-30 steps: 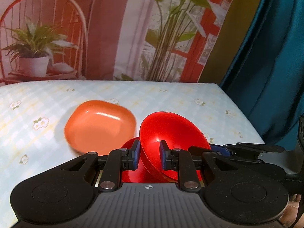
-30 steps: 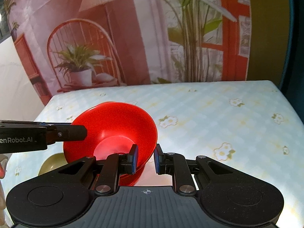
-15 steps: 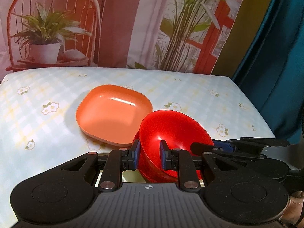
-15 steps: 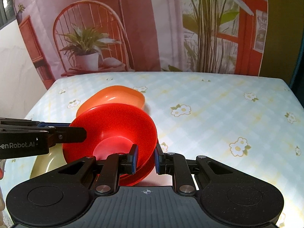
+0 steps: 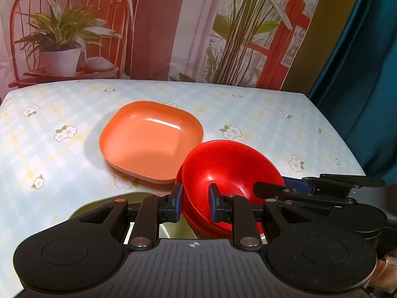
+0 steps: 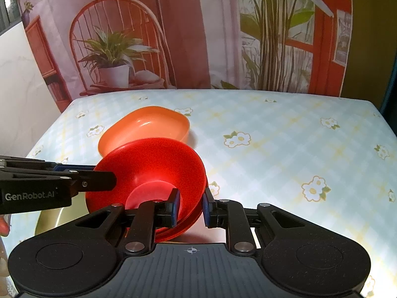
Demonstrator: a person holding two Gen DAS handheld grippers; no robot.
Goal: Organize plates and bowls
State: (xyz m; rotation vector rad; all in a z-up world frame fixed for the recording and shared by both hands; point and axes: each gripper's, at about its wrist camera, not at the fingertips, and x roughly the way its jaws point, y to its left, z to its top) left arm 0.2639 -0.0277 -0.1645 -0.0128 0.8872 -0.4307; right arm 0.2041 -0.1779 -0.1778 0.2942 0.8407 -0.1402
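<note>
- The left tongs pinch the near rim of the red bowl. One pad is inside the bowl and one is outside, and the rim fills the small gap between them.
- The right tongs pinch the rim on the other side in the same way, so the bowl is held from two sides.
- The bowl is tipped up, with its open side turned a bit toward each camera. More red shows just under it, maybe a second red dish; I cannot tell for sure.
- Under the tongs sits a yellow-green dish, close below the red bowl.
- In the last second the view has pulled back and up. The table looks bigger now, and the grip on the bowl has not changed.
- I think the bowl is being carried to a new spot to be stacked.
- Past the tongs, the orange plate lies flat on the table. It sits just behind the red bowl and to the left of it.
</note>
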